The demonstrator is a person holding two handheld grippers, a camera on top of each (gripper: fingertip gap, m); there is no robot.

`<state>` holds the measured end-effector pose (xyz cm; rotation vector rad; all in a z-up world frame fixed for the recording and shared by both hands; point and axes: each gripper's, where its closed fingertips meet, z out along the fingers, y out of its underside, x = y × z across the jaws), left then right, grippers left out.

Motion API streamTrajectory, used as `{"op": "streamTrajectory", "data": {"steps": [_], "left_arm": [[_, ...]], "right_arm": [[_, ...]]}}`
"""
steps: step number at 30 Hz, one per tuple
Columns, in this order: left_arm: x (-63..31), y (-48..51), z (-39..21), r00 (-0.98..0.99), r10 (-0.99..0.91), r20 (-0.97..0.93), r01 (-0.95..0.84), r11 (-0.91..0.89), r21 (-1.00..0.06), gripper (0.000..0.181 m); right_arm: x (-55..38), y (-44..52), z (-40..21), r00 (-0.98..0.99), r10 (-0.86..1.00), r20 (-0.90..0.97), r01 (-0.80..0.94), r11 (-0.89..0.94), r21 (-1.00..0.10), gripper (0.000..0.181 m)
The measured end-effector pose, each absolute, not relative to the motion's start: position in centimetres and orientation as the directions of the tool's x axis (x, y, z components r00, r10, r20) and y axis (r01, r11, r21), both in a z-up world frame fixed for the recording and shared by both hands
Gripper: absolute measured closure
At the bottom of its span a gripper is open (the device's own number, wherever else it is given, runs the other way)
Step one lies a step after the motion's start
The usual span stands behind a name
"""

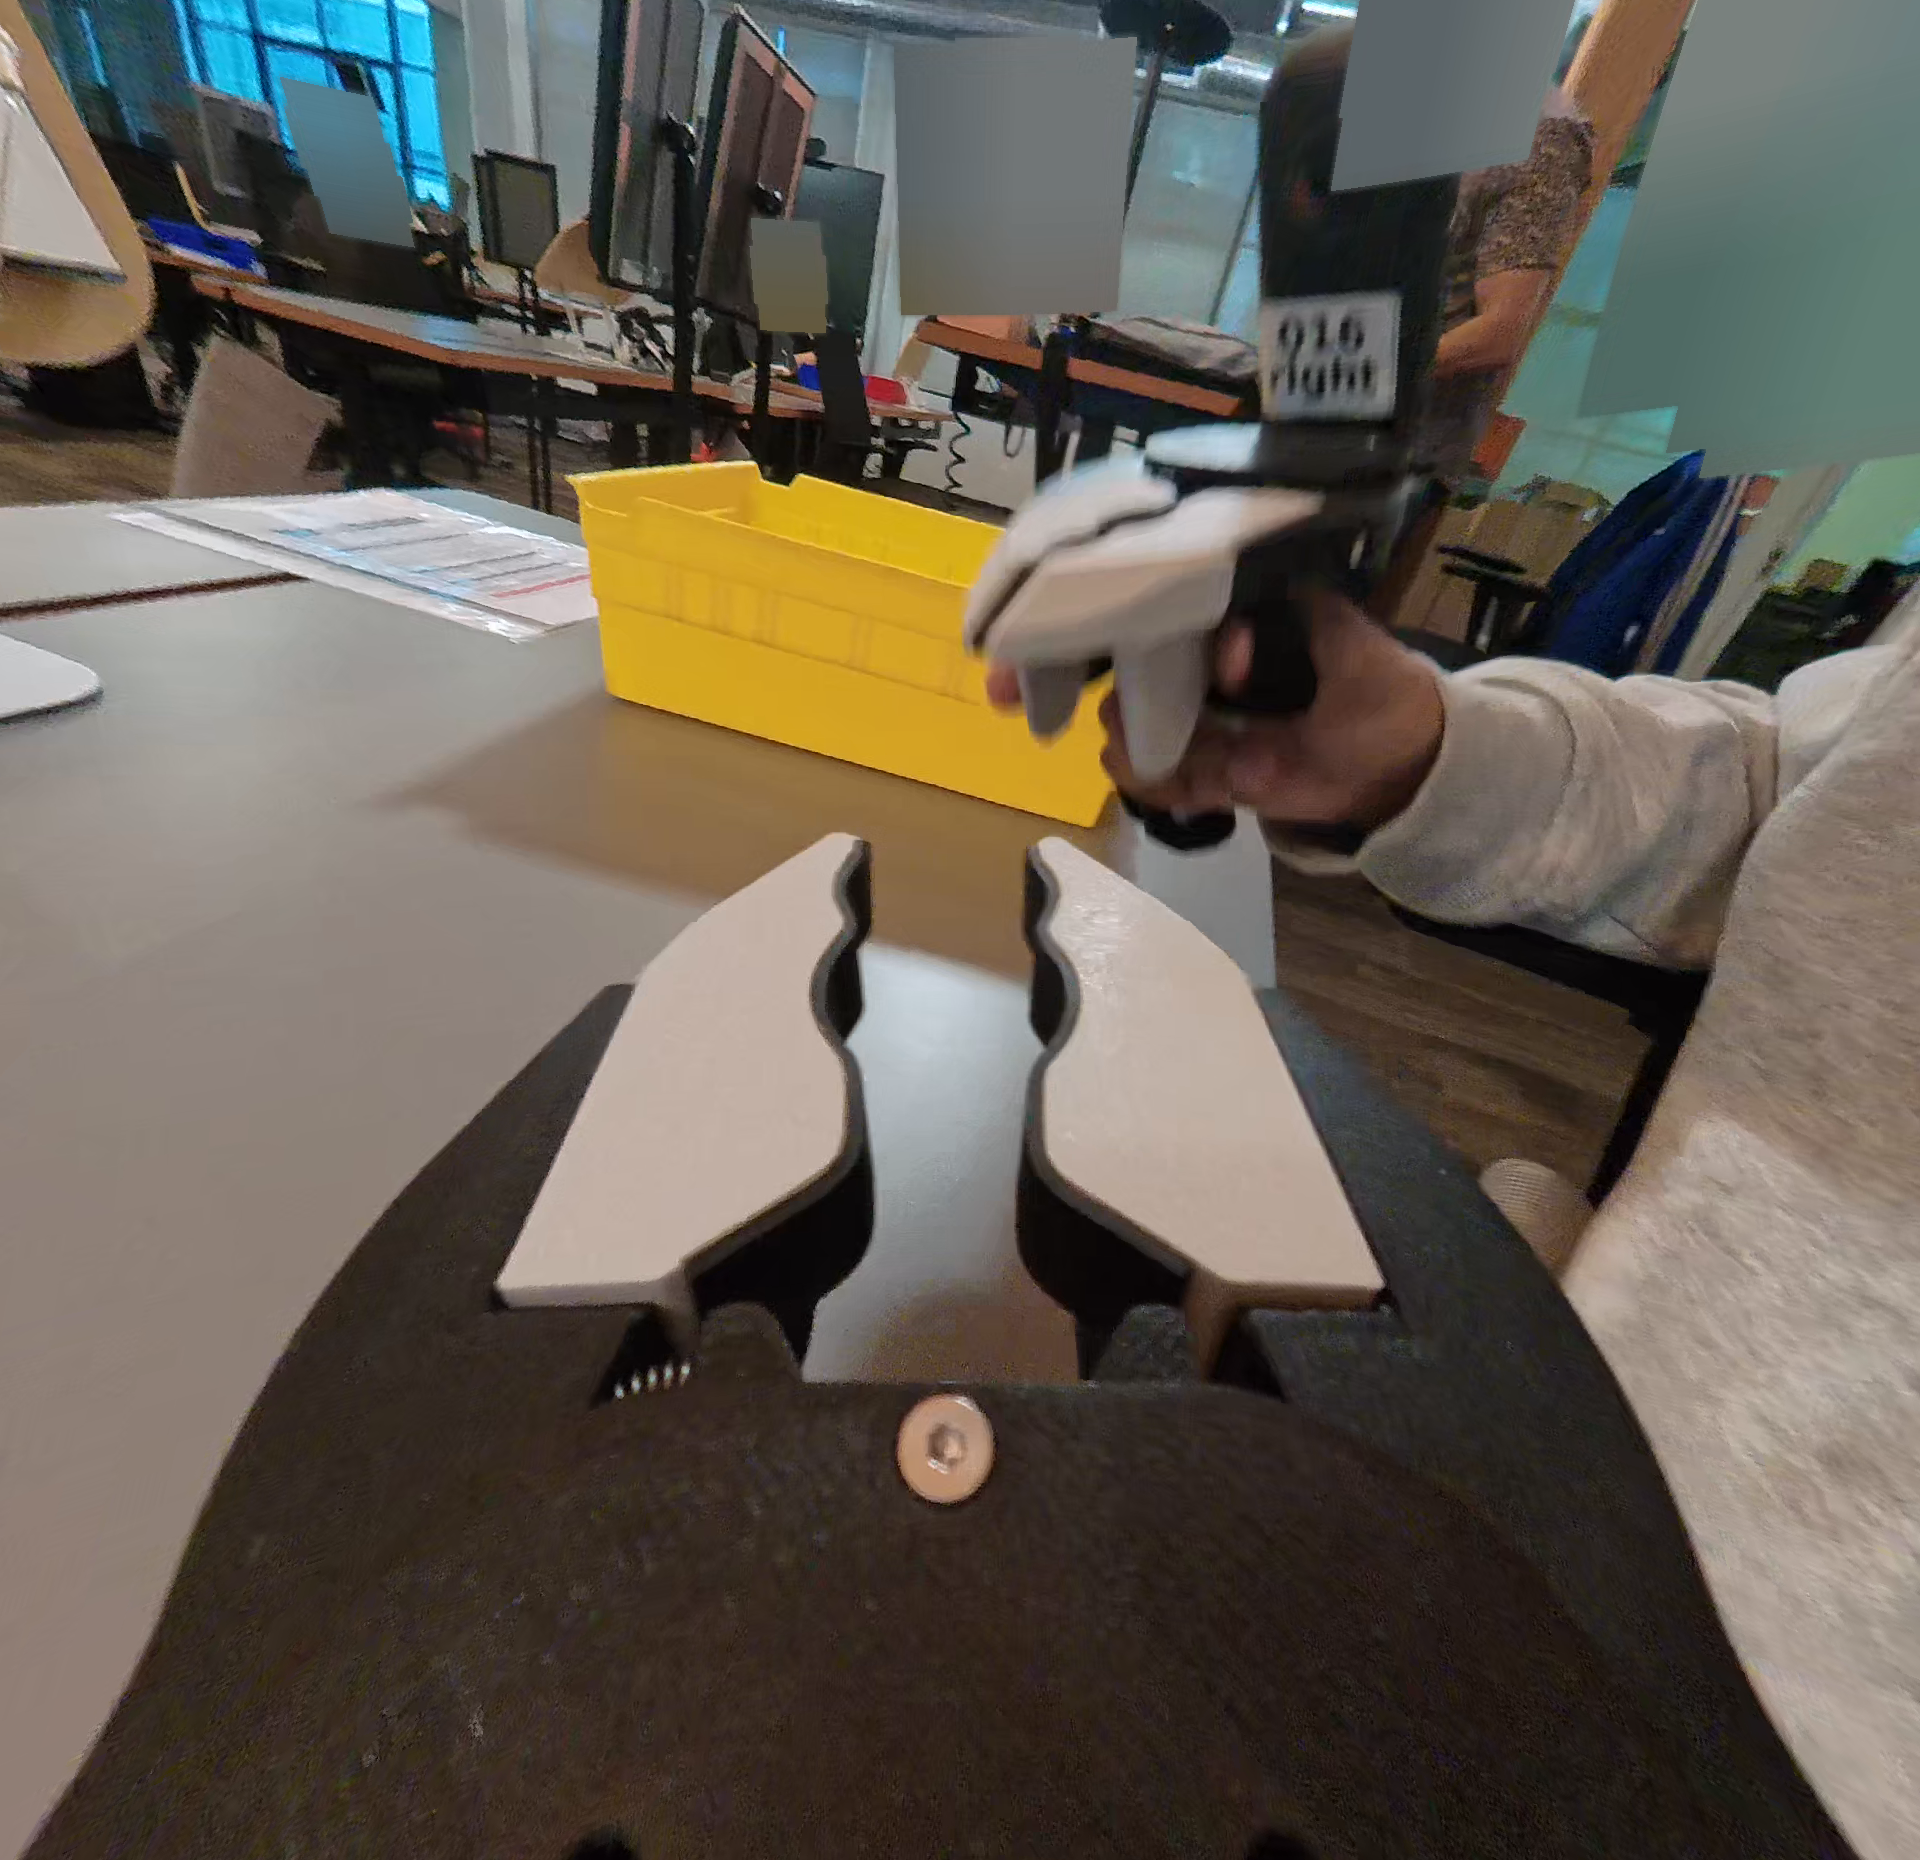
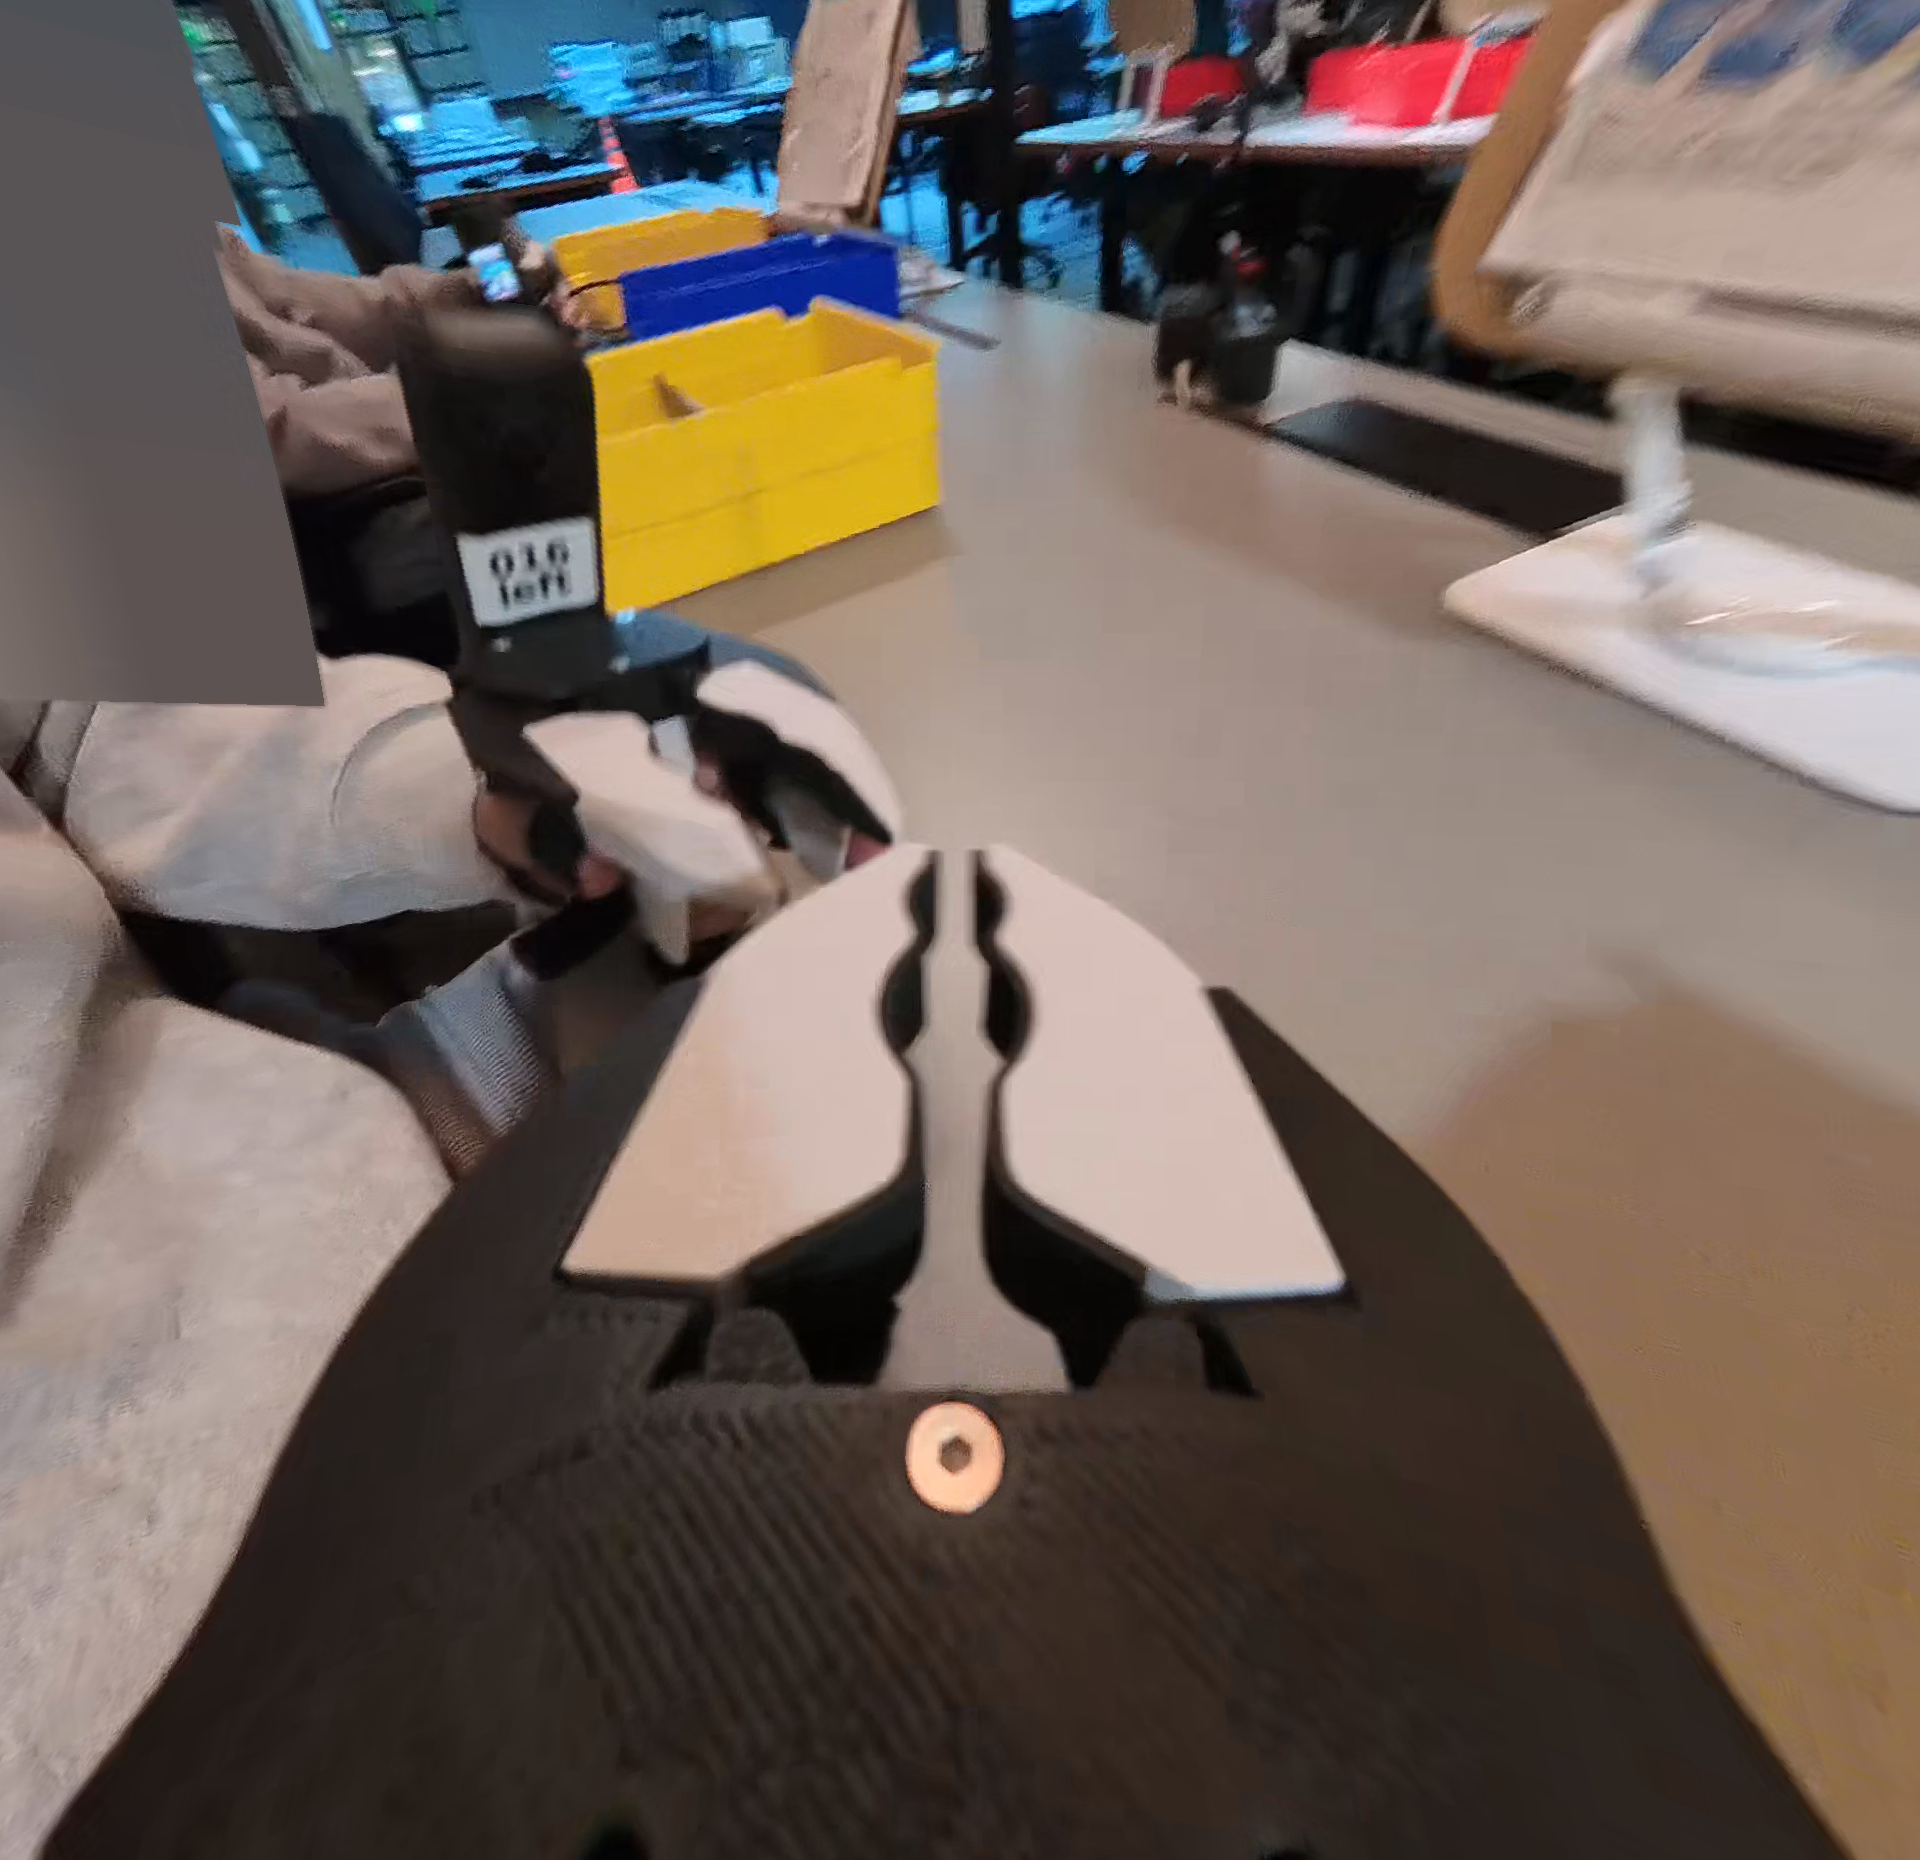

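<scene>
My left gripper (image 1: 945, 854) is open and empty, held low over the grey-brown table (image 1: 312, 875) near its front edge. A yellow plastic bin (image 1: 831, 647) with inner dividers stands on the table just beyond it. My right gripper (image 2: 956, 860) is shut with only a thin slit between its fingers and nothing in it. In the left wrist view it (image 1: 997, 626) hangs in front of the bin's right end, held by a hand in a grey sleeve. The right wrist view shows the left gripper (image 2: 769, 865) and the yellow bin (image 2: 769, 449) to the left.
A blue bin (image 2: 758, 278) and another yellow bin (image 2: 655, 236) stand behind the near one. A white monitor base (image 2: 1714, 667) and a black mat (image 2: 1455, 470) are on the right. A laminated sheet (image 1: 384, 553) lies at the far left. Desks and monitors fill the background. My right fingertips sit around 6 cm from my left ones.
</scene>
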<state>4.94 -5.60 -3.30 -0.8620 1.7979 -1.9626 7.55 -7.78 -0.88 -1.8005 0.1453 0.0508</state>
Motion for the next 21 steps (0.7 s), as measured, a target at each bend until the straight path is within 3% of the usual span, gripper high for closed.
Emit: {"op": "streamTrajectory", "data": {"steps": [2,6,7,13,18,21], "left_arm": [[4.7,-5.3,-2.9,-0.761,-0.630,0.153,-0.100,-0.120,-0.988,0.180],[4.4,-5.2,-2.6,-0.776,-0.611,0.157,-0.107,-0.118,-0.987,0.181],[4.5,-5.2,-2.5,-0.774,-0.611,0.164,-0.112,-0.124,-0.986,0.181],[6.4,-1.5,-0.5,-0.666,-0.724,0.178,-0.119,-0.132,-0.984,0.181],[9.1,15.1,5.7,-0.343,-0.918,0.200,-0.163,-0.152,-0.975,0.180],[8.7,27.6,7.9,-0.122,-0.984,0.128,-0.279,-0.089,-0.956,0.175]], "right_arm": [[6.2,-6.6,-2.8,0.994,-0.020,-0.104,-0.106,-0.237,-0.966,0.181],[5.7,-5.9,-3.7,0.995,0.003,-0.100,-0.096,-0.248,-0.964,0.181],[5.7,-5.9,-3.8,0.993,0.007,-0.116,-0.110,-0.248,-0.962,0.171],[5.7,-6.3,-5.1,0.991,0.017,-0.132,-0.121,-0.285,-0.951,0.181],[5.2,-6.5,-5.5,0.991,0.028,-0.130,-0.115,-0.300,-0.947,0.178],[5.1,-6.5,-5.9,0.994,0.037,-0.103,-0.086,-0.322,-0.943,0.178]]}}
